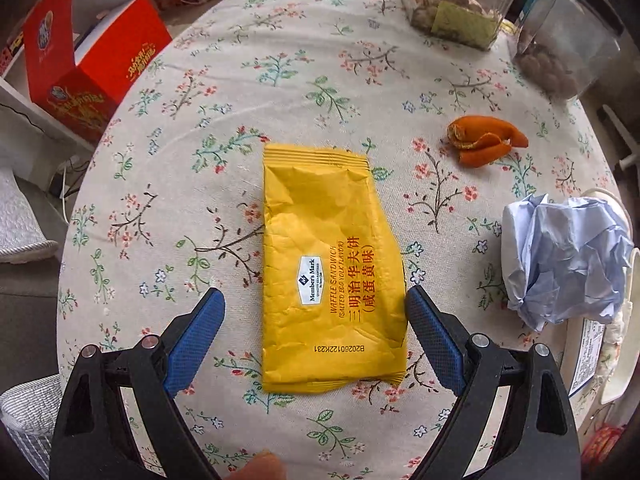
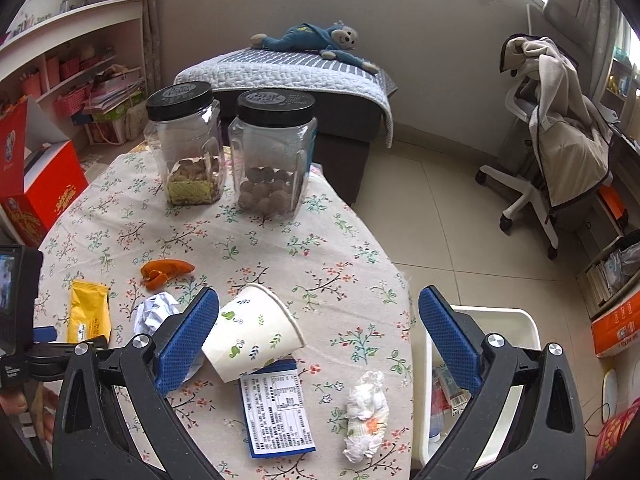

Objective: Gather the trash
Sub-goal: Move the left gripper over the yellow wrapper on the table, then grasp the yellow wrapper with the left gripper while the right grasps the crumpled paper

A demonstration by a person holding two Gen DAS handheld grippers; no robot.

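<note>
A: From my remote seat, what stands at the far end of the floral tablecloth (image 2: pixel 340 248)?

B: I see two clear jars with black lids: the left jar (image 2: pixel 185 142) holds nuts, the right jar (image 2: pixel 274 152) round brown balls. A red box (image 2: pixel 38 196) sits at the left edge.

A: Beyond that?

B: A stuffed monkey (image 2: pixel 316 42) lies on a quilted ottoman (image 2: pixel 288 76); an office chair (image 2: pixel 556 140) is draped with cloth.
</note>
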